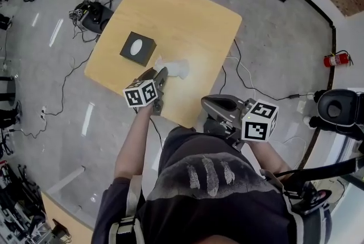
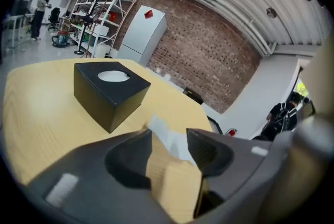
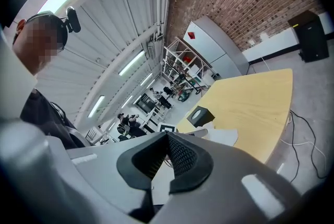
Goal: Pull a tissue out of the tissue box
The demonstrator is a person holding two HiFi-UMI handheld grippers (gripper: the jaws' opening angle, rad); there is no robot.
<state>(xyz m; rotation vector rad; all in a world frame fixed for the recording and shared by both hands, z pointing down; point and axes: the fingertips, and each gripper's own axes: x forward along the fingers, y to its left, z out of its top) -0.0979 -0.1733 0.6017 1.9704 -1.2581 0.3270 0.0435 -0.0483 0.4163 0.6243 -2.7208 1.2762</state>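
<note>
left gripper view: left gripper (image 2: 168, 133) jaws apart, tissue (image 2: 175, 147) on table (image 2: 36, 113).

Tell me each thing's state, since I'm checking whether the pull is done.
Tissue box: upright on the table, white showing in its top opening.
Tissue: out of the box, lying on the table.
Left gripper: open, tissue at its tips, not pinched.
Right gripper: shut, empty.
</note>
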